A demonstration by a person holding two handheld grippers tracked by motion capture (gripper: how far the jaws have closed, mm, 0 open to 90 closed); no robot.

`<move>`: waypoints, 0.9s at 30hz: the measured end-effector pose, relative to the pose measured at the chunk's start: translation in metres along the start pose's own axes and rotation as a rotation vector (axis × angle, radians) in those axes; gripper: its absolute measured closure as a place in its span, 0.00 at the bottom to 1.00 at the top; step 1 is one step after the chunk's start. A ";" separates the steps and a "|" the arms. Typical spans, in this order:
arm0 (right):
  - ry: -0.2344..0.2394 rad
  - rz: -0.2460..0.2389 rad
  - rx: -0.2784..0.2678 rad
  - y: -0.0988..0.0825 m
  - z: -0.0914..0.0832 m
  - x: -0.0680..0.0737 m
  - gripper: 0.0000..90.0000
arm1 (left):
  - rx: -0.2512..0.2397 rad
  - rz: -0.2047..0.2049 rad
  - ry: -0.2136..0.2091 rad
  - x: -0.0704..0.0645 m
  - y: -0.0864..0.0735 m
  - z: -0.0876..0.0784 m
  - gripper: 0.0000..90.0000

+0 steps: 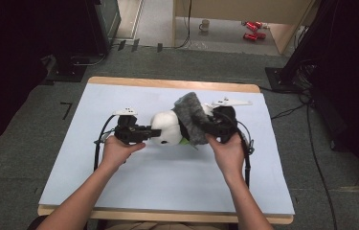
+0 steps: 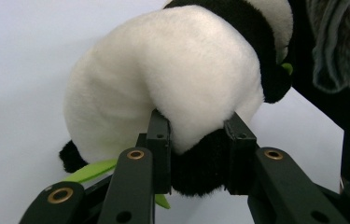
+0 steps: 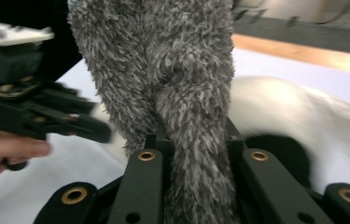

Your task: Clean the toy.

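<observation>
Gripping the panda [image 1: 165, 128] from the desk's left side, the left tool [image 1: 144, 133] has its black jaws pinched on a plush limb; in the left gripper view the tool [image 2: 199, 140] squeezes dark fur where it meets the white body, and the pile bulges over both pads. No earlier frame is at hand, so only that clamp can be told. The panda [image 2: 163, 79] is soft, rounded and short-piled, white with black patches, and a flat green leaf [image 2: 91, 171] pokes out beneath it. It sits near the middle of the desk [image 1: 167, 177], whose top is a smooth pale blue sheet over a wooden board with a bare timber lip at the far and near edges.

Right of the panda, a grey cloth [image 1: 190, 117] stands up in a shaggy, long-fibred fold, touching the toy's right side. The right tool [image 1: 205, 125] is clamped on it: in the right gripper view the tool [image 3: 193, 140] has the cloth [image 3: 163, 70] bunched tight between its jaws, rising as a thick fuzzy column, with the panda [image 3: 294, 112] blurred behind and the left tool [image 3: 37, 116] at the left.

Bare blue surface spreads wide on either side of both hands and toward the near edge; the far edge lies closer behind the cloth. Off the desk there is grey carpet, black cables at the right, and dark stands at the far corners.
</observation>
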State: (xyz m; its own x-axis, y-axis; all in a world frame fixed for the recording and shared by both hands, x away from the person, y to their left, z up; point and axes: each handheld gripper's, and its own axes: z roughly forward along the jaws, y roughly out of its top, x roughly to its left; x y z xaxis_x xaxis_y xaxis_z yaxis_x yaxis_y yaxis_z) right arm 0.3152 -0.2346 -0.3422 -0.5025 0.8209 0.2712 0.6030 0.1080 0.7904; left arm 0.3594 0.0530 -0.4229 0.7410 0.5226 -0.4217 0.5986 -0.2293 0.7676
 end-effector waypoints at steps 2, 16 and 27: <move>0.024 -0.013 0.029 -0.003 0.011 0.009 0.86 | 0.004 0.006 0.003 -0.005 -0.001 0.003 0.77; 0.001 -0.028 0.174 -0.025 0.039 -0.011 0.86 | 0.005 -0.026 0.035 0.014 -0.004 0.012 0.76; -0.092 -0.056 0.086 -0.014 0.017 -0.016 0.85 | -0.012 0.018 0.040 0.014 -0.008 0.011 0.70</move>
State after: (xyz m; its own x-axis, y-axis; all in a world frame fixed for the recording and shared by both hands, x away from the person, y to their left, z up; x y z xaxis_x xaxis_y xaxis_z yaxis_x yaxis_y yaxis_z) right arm 0.3253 -0.2400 -0.3665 -0.4807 0.8596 0.1732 0.6281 0.1997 0.7521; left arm 0.3683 0.0531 -0.4405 0.7385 0.5512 -0.3884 0.5816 -0.2292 0.7805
